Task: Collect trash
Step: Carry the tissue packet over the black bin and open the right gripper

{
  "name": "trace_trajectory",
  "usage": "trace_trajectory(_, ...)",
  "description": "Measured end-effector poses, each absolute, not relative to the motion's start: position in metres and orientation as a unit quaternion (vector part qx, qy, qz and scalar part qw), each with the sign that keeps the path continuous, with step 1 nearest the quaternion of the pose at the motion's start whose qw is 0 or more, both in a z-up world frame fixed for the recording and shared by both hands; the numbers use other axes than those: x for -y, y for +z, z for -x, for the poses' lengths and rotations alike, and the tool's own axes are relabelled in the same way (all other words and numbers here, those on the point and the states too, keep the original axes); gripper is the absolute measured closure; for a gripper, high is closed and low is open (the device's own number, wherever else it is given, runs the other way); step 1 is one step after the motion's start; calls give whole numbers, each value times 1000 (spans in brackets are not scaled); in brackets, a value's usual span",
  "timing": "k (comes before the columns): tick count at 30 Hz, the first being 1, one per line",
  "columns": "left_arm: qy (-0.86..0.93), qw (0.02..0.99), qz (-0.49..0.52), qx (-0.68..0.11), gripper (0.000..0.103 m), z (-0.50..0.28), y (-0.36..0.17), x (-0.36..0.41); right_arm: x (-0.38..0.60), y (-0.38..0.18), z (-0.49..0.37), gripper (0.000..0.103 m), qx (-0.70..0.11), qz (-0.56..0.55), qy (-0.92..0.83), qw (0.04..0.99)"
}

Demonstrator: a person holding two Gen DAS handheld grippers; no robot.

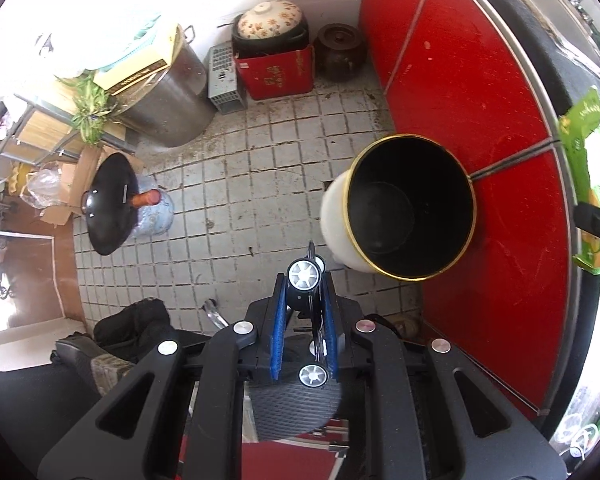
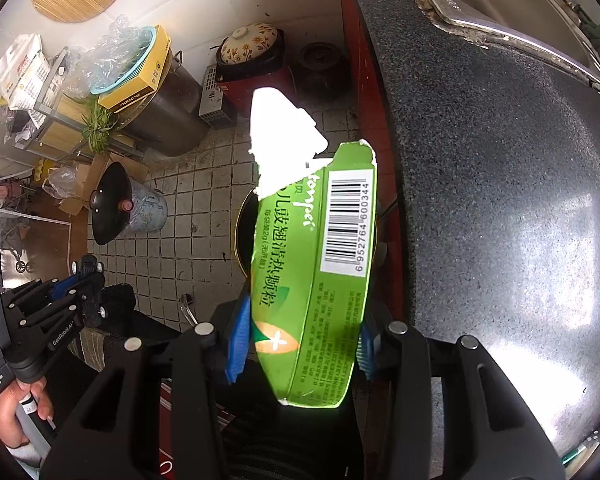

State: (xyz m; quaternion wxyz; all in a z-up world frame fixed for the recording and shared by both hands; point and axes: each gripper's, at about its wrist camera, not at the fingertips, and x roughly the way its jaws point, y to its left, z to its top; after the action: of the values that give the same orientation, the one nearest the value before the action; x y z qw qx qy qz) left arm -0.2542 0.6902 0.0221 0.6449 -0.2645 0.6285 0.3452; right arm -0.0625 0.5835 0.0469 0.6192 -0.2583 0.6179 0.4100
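The torn green carton (image 2: 320, 280) sits clamped in my right tongs (image 2: 300, 344) above the black-lined bin (image 1: 408, 208) on the tiled floor (image 1: 260, 184), beside the speckled desk (image 2: 500, 200), while my left tongs (image 1: 305, 320) pinch a small black wheeled toy (image 1: 304, 280).

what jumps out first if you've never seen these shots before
The bright green carton clamped in the right gripper fills the right wrist view, barcode facing the camera. Next is the white bin with its gold rim and black inside, standing on the tiled floor against the red cabinet. The left gripper pinches a small black wheeled object.
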Motion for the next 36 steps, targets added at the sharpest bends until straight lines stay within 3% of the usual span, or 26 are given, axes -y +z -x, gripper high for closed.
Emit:
trace_trajectory(33, 295, 680, 286, -608, 86, 234, 41, -684, -586, 69, 61, 59, -607, 237, 430, 624)
trace_trajectory(34, 280, 683, 295, -606, 77, 230, 41, -682, -585, 74, 57, 54, -609, 224, 434, 625)
trace_trajectory(35, 262, 690, 311, -599, 52, 224, 43, -680, -583, 80, 53, 48, -610, 210, 438, 626)
trace_trajectory(36, 255, 698, 320, -588, 38, 221, 46, -678, -581, 88, 49, 32, -607, 195, 443, 631)
